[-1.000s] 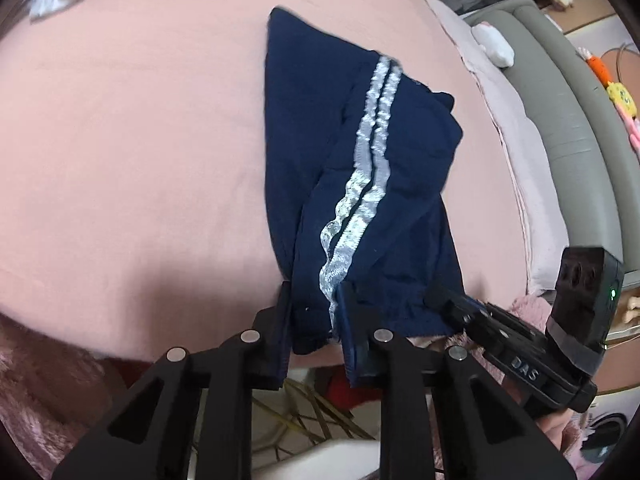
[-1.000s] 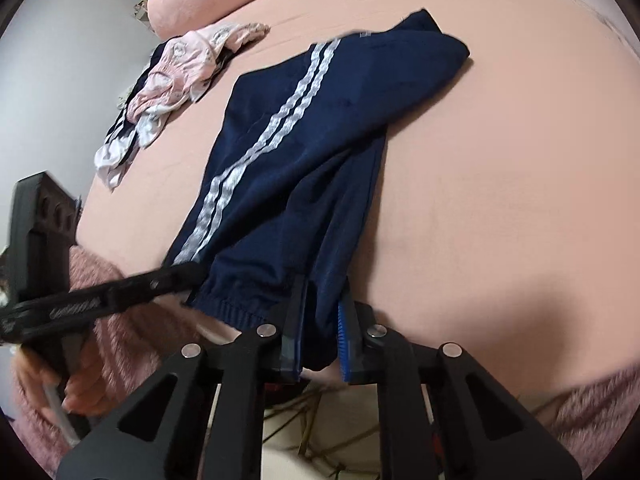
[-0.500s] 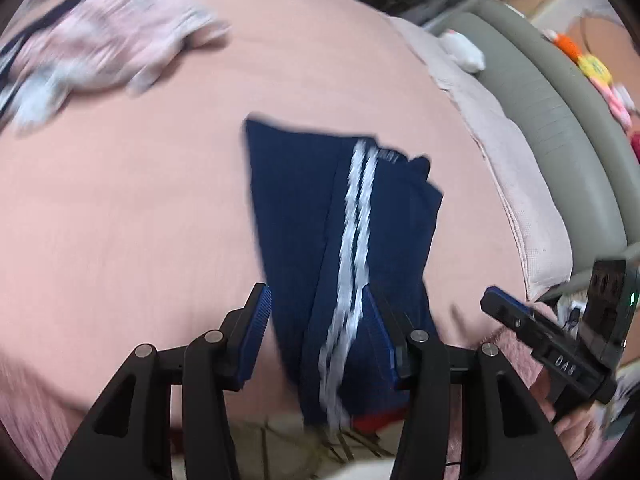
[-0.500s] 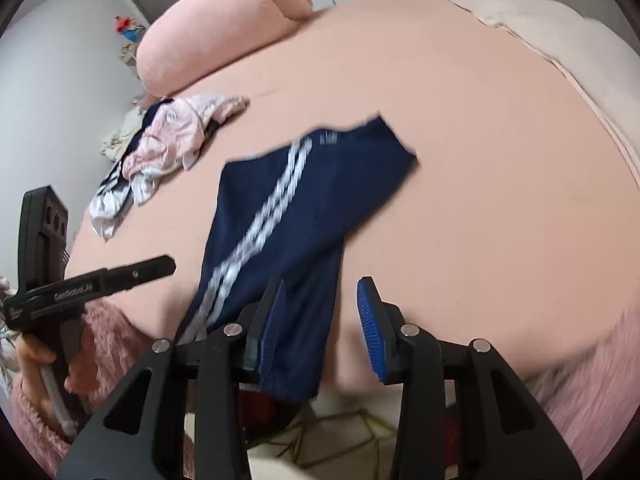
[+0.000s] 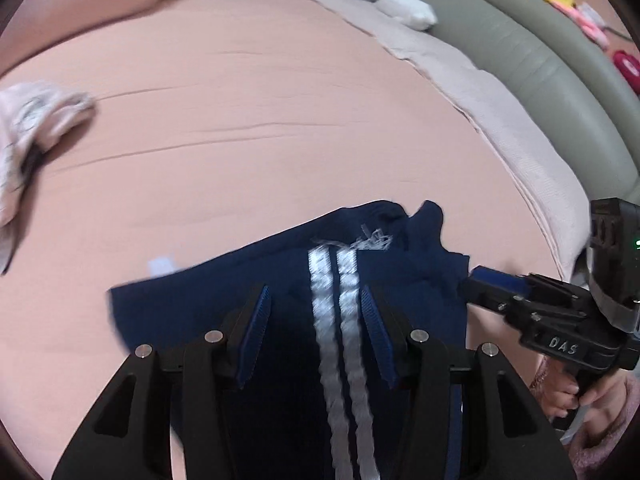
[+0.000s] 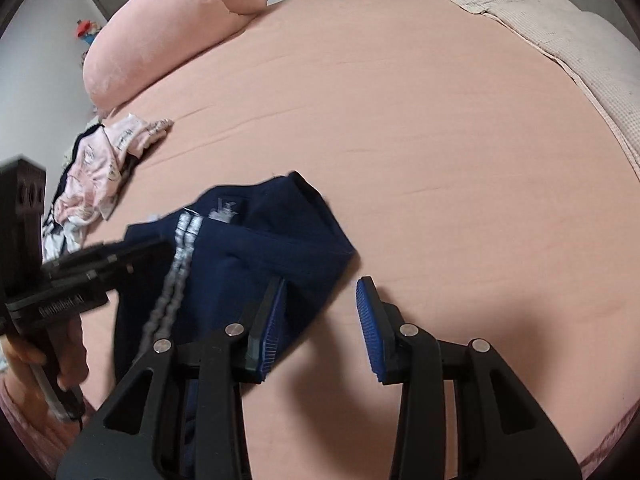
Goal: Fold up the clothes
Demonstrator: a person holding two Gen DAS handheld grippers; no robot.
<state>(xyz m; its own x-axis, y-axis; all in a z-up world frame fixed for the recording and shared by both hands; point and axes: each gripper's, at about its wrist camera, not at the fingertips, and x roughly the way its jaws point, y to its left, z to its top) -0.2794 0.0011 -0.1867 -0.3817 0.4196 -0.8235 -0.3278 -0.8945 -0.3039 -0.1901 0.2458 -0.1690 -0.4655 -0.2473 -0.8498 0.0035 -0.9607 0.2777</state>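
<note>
bed (image 6: 440, 140): covering most of both views, pink sheet lying under everything
pillow (image 6: 168, 36): sitting at far left corner
navy trousers (image 5: 280, 320): lying bunched at near edge, white stripes facing up
pink clothes (image 6: 104, 160): lying left of trousers, apart
left gripper (image 5: 314, 336): hovering over stripes, jaws apart, gripping nothing
right gripper (image 6: 322, 326): jaws apart, straddling trousers' right edge

Both wrist views low, close, facing across bed (image 5: 248, 128), sharing trousers (image 6: 256, 256)
</note>
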